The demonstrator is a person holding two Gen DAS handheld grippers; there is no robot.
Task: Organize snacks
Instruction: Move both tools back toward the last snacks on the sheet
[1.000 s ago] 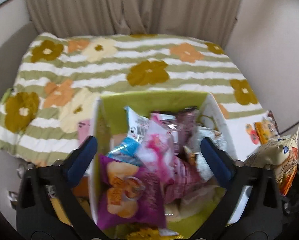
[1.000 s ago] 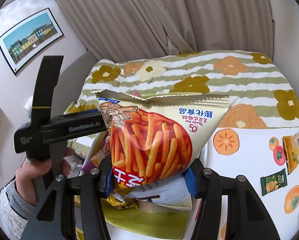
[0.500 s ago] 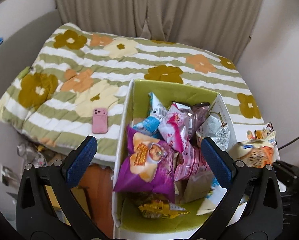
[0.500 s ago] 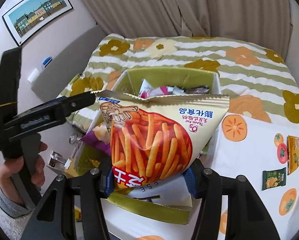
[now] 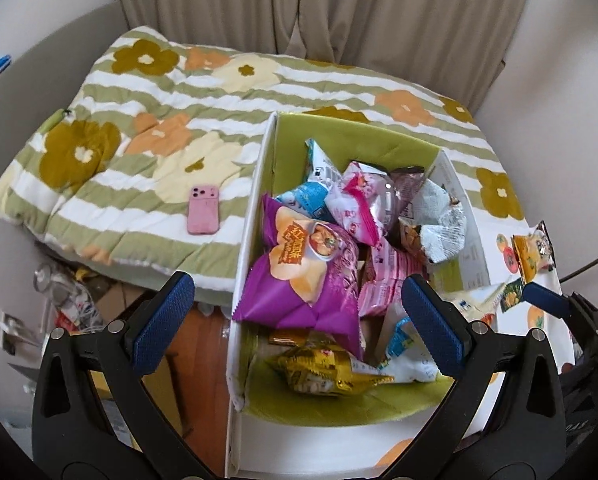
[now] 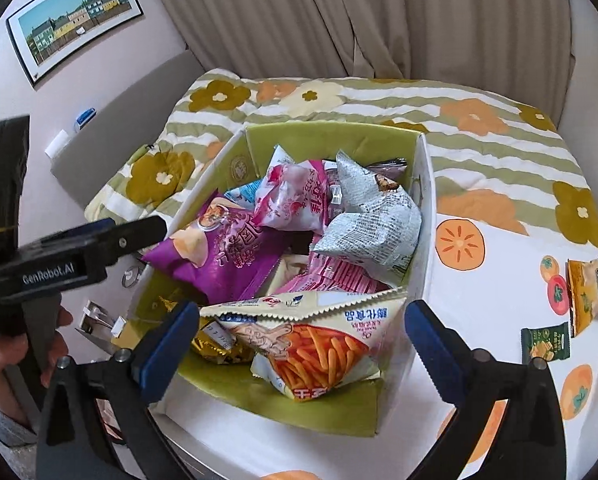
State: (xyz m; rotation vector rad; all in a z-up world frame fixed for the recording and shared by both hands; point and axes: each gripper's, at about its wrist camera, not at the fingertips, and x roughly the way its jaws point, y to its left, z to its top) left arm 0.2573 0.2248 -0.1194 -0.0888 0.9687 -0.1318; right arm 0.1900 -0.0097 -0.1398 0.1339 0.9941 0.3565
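Snack box on a fruit-print table, both claws spread wide

A white table point(image 6: 479, 300) with orange fruit prints stands against a bed with a green-striped floral quilt point(image 5: 171, 128); beige curtains point(image 6: 319, 16) hang behind, a framed picture point(image 6: 73, 20) is on the wall, and a pink phone point(image 5: 204, 209) lies on the quilt. The green-lined box point(image 6: 331, 408) holds a purple chip bag point(image 5: 307, 268), pink packets point(image 6: 295, 196), a silver wrapper point(image 6: 375, 220), a gold packet point(image 5: 323, 372) and, at its near end, the fry-stick bag point(image 6: 315, 348). 2 small snack packs point(image 6: 545, 344) lie loose on the table. The right gripper point(image 6: 299, 344) is released, fingers either side of the fry-stick bag and clear of it. The left gripper point(image 5: 299, 320) hangs over the box, spread wide and empty.
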